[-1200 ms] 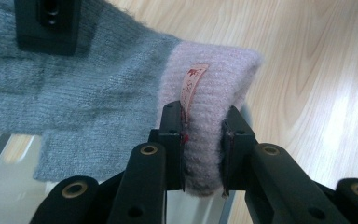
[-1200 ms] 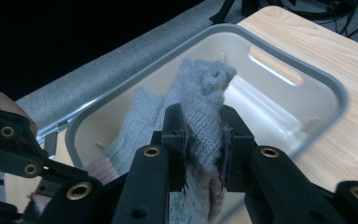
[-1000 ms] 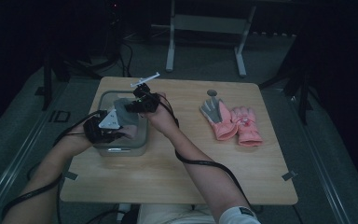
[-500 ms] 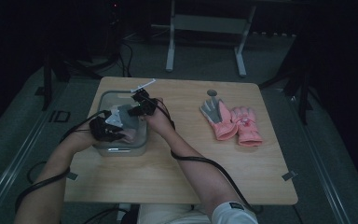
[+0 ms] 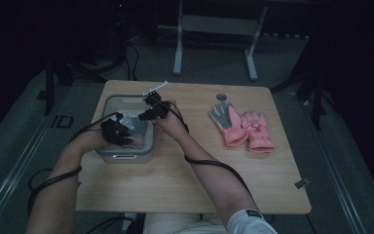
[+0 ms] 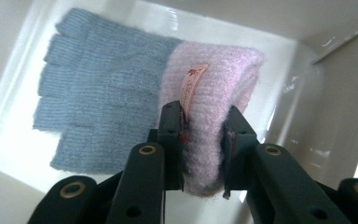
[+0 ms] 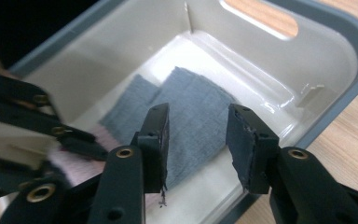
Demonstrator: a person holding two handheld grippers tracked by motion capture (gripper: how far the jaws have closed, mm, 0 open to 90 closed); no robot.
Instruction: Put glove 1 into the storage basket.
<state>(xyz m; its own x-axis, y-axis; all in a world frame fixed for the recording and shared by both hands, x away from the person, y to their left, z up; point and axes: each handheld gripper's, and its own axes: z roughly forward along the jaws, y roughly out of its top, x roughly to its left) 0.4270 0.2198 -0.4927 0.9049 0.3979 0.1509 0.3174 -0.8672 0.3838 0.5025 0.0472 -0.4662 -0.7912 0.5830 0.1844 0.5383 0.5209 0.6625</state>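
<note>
A knitted glove (image 6: 98, 93), grey with a pink cuff (image 6: 214, 70), lies flat on the floor of the pale grey bin (image 5: 121, 155) at the table's left. My left gripper (image 6: 203, 112) is shut on the pink cuff, its pads pressing both sides next to a small tag. In the high view the left gripper (image 5: 119, 131) reaches down into the bin. My right gripper (image 7: 198, 116) hangs over the glove's grey part (image 7: 186, 93). Its jaws have just been opening and nothing is between them. From above, the right gripper (image 5: 148, 109) sits at the bin's far right.
A pair of pink-and-grey gloves (image 5: 243, 127) lies on the wooden table (image 5: 185, 185) to the right, with a small grey round thing (image 5: 221, 97) behind them. A thin white stick (image 5: 157, 88) lies by the bin's far edge. The bin wall (image 7: 345, 42) has a handle cut-out.
Both hands have sunk lower into the bin, and the left one has shifted a little to the right. The gloves on the table have not moved.
</note>
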